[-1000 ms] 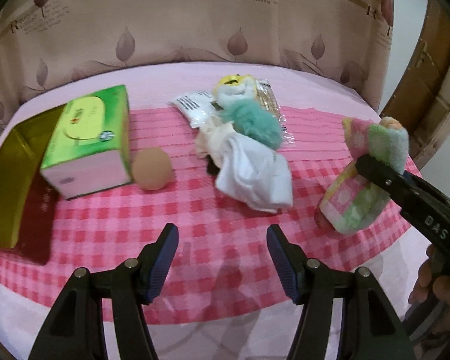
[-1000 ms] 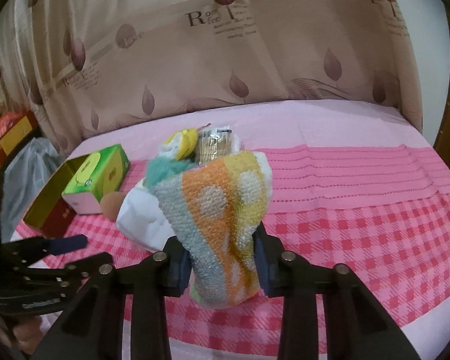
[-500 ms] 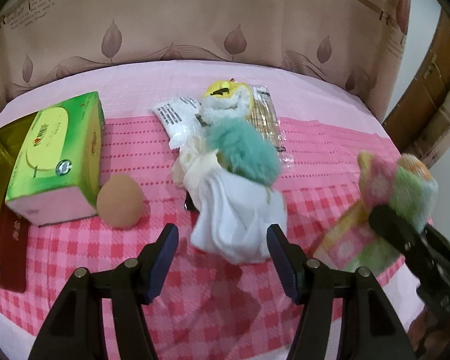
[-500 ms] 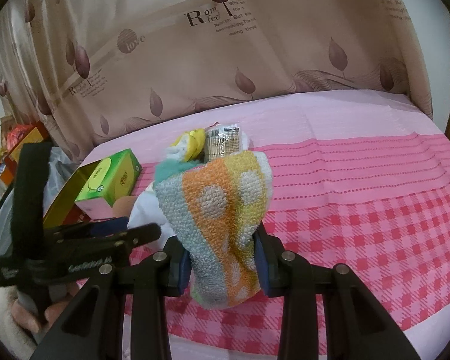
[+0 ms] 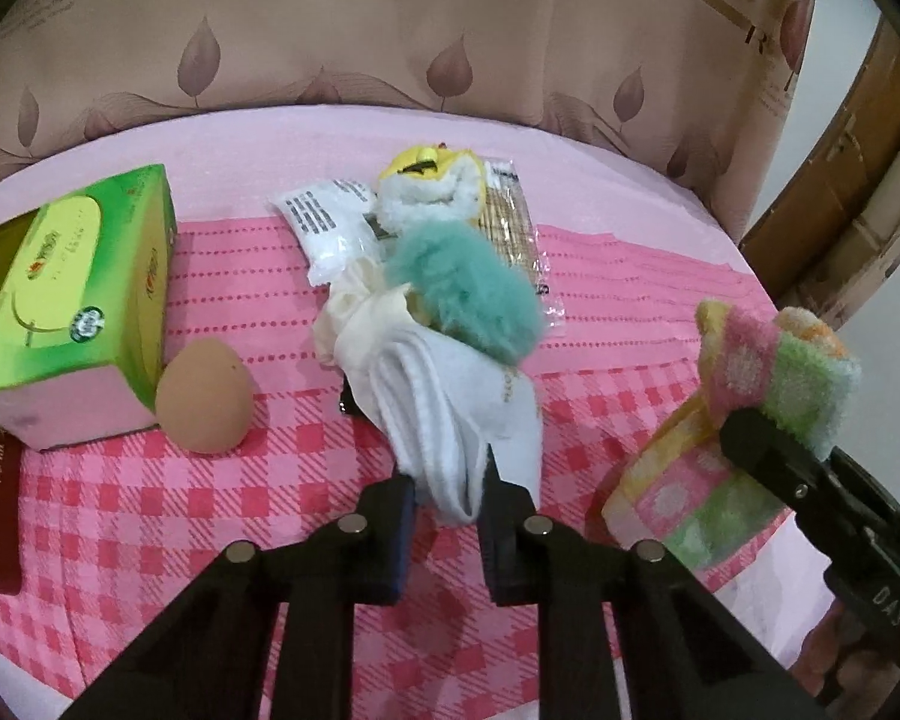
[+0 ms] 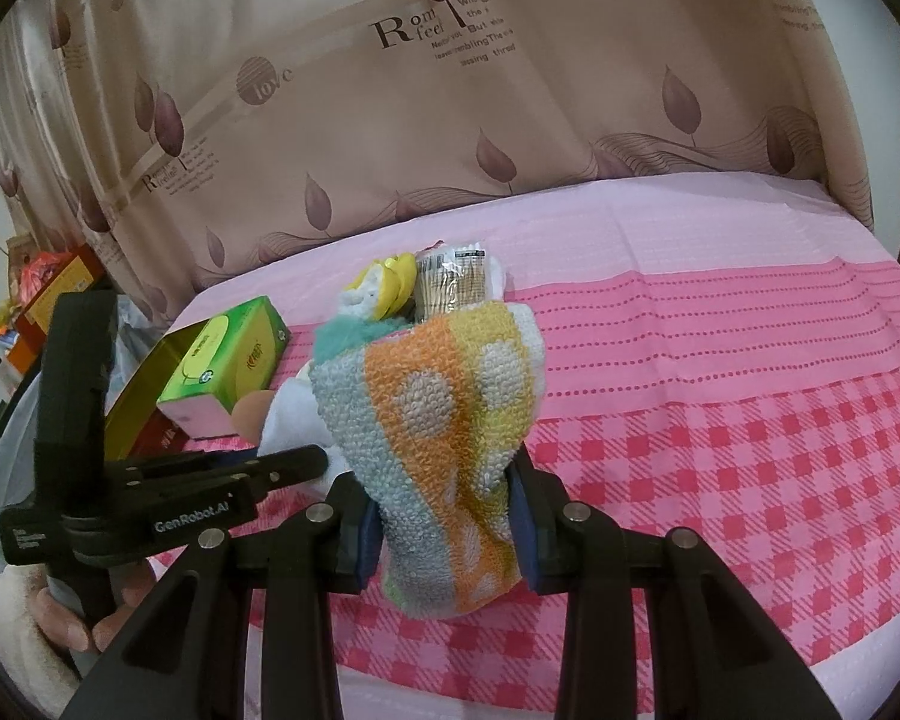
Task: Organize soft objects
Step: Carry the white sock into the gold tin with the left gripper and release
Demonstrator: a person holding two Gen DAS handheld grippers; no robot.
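Left gripper [image 5: 447, 489] has moved in from open space onto pile; jaws just closed, now pinching near end of white cloth [image 5: 450, 414]. Means pickup of second soft thing under way; lift not yet made. White cloth lies mid-bench, teal fluffy thing [image 5: 468, 294] on its far end, egg-shaped ball [image 5: 203, 396] and green tissue box [image 5: 78, 306] to left. Right gripper [image 6: 447, 519] jaws clamped on striped towel [image 6: 438, 420], held off pink checked cloth [image 6: 750, 450].

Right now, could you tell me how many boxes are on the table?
2: the green tissue box at the left, and a gold-and-red box lying open behind it. Others may be hidden.
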